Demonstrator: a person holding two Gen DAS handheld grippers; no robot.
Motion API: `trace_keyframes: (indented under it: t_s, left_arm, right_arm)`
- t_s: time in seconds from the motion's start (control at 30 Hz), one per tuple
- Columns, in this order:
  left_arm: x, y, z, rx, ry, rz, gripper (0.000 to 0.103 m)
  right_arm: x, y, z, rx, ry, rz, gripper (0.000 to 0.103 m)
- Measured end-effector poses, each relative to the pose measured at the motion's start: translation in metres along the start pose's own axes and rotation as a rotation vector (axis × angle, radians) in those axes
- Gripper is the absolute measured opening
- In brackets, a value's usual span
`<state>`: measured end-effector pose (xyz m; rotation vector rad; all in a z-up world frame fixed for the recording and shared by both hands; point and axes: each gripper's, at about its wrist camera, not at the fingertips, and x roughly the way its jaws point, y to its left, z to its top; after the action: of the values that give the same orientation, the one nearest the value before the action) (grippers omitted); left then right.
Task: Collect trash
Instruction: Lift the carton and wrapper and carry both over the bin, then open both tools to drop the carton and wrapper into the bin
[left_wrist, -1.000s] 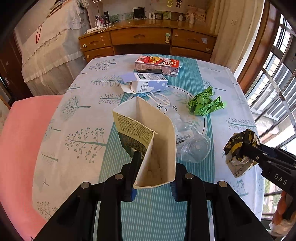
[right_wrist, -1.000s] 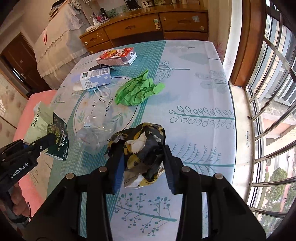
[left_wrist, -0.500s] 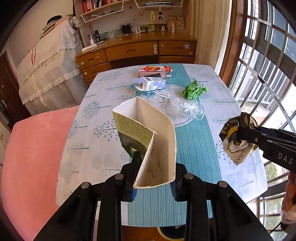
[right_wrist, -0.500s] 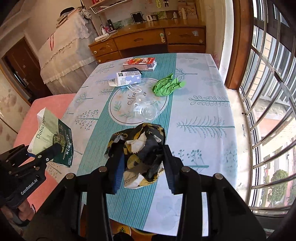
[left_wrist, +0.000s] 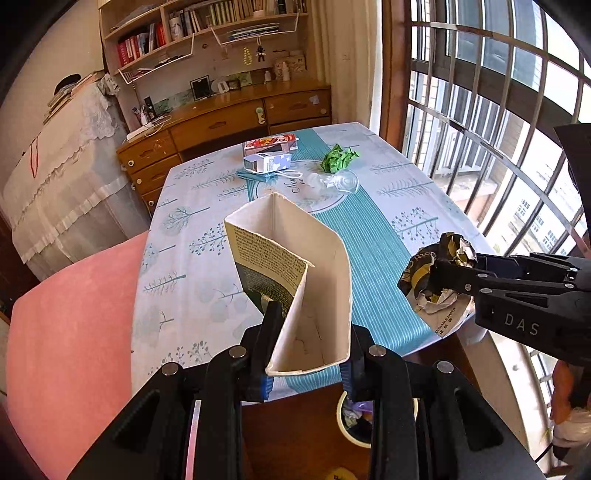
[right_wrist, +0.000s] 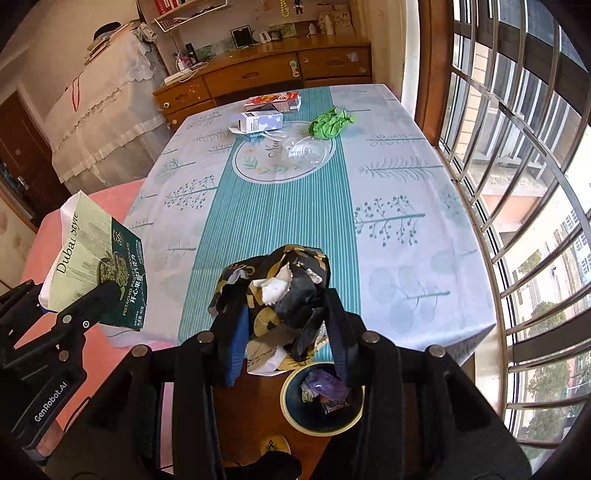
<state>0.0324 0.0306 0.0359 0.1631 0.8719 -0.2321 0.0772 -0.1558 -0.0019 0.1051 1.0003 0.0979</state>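
1. Your left gripper points steeply down past the near edge of the table, its jaws clamped on an opened green-and-white chocolate carton, open end facing away from you toward the table.

2. Your right gripper tilts down at much the same angle beside it, jaws closed at a middling width on a crumpled black-and-gold wrapper; white torn paper shows among the folds.

3. In the left wrist view, the right gripper reaches in from the right edge, level with the carton and a little apart from it, the wrapper bunched at its tips.

4. In the right wrist view, the left gripper enters from the lower left, one finger lying across the carton's printed green face.

5. Directly below your two grippers, on the floor just off the table's near edge, stands a round bin with a pale rim, scraps already inside it. The wrapper hangs almost over its rim.

6. The remaining trash sits toward the table's far edge: a red-and-white box, a white-and-blue carton just in front of it, a crumpled green paper ball to their right, and a crushed clear plastic bottle nearest the table's middle.

7. A pink-covered surface borders the table's left edge.
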Motion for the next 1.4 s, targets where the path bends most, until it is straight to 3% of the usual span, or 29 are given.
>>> trace_keyframes:
  t_s: [0.27, 0.6, 0.93, 1.2, 1.4]
  left_arm:
    - [-0.015, -0.003, -0.067, 0.021, 0.052, -0.055, 0.027]
    - [0.016, -0.032, -0.131, -0.007, 0.203, -0.093, 0.027]
    - [0.129, -0.070, -0.211, -0.128, 0.417, -0.105, 0.027]
    - [0.235, -0.102, -0.261, -0.153, 0.481, -0.129, 0.027]
    - [0.315, -0.123, -0.295, -0.108, 0.503, -0.123, 0.028]
  right_arm:
    - [-0.011, 0.017, -0.064, -0.011, 0.085, -0.058, 0.035]
    - [0.018, -0.003, -0.128, -0.026, 0.213, -0.049, 0.035]
    - [0.110, -0.047, -0.212, -0.012, 0.300, -0.009, 0.035]
    - [0.207, -0.090, -0.275, 0.014, 0.357, 0.000, 0.035]
    - [0.275, -0.113, -0.310, 0.001, 0.372, 0.002, 0.036]
